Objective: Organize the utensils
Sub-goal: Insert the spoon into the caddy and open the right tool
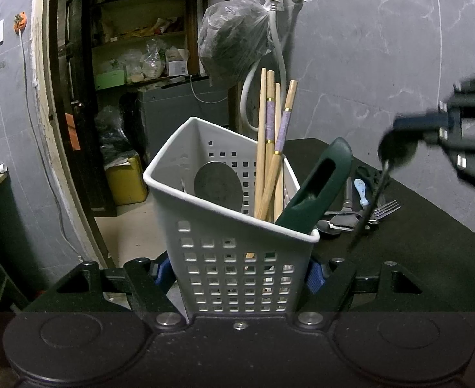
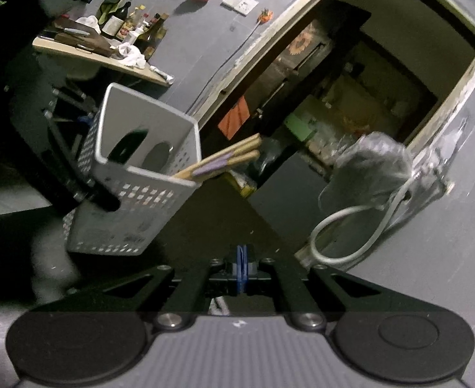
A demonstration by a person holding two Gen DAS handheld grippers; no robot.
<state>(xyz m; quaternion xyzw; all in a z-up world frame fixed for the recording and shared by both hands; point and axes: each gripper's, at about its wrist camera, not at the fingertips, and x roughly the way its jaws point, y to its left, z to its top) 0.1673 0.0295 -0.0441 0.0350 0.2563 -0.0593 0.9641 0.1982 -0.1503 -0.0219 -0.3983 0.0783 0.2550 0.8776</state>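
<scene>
My left gripper (image 1: 237, 273) is shut on the lower walls of a white perforated basket (image 1: 237, 278), which tilts a little. Inside stand wooden chopsticks (image 1: 271, 148), a dark green handle (image 1: 318, 184) and a round metal utensil head (image 1: 218, 184). At the right edge, blurred, my right gripper (image 1: 408, 124) is shut on a dark long-handled spoon (image 1: 395, 150) that hangs down over loose cutlery: a fork (image 1: 386, 209), a blue-handled spoon (image 1: 361, 190) and scissors (image 1: 366, 171). The right wrist view shows the right gripper (image 2: 241, 271) with pads together, the basket (image 2: 134, 207) to its left and the chopsticks (image 2: 224, 160).
The cutlery lies on a black table (image 1: 415, 258). A filled plastic bag (image 1: 234, 38) and a white hose (image 1: 279, 51) hang from a wall tap behind the basket. An open doorway with cluttered shelves (image 1: 140, 32) and a yellow container (image 1: 125, 177) is at left.
</scene>
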